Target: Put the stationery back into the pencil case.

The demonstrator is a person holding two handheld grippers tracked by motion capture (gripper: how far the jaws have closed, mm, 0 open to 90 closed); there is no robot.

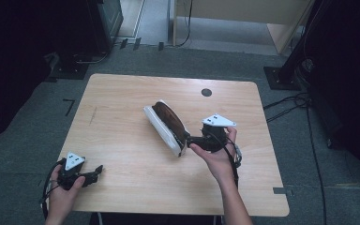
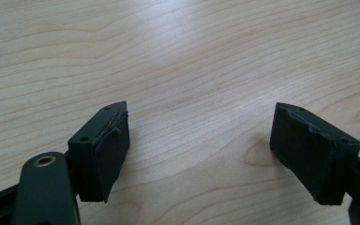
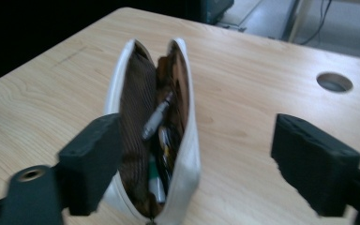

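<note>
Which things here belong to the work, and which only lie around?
In the work: pencil case, unzipped; pens inside it; right gripper, open beside it.
Lying around: left gripper, open, over bare table; table hole.

Two black jaws of the left gripper (image 2: 199, 154) rising from the bottom edge, standing wide apart, nothing between them. Left-hand jaw mounted on a black arm with a brass-ringed hole near the lower left corner; its pad worn along the top edge. Right-hand jaw chipped and ragged along its upper rim, casting a soft shadow at its inner side. Beneath and beyond both, pale wooden table (image 2: 183, 51) with wavy grain running across, brighter sheen toward the upper middle.
</note>
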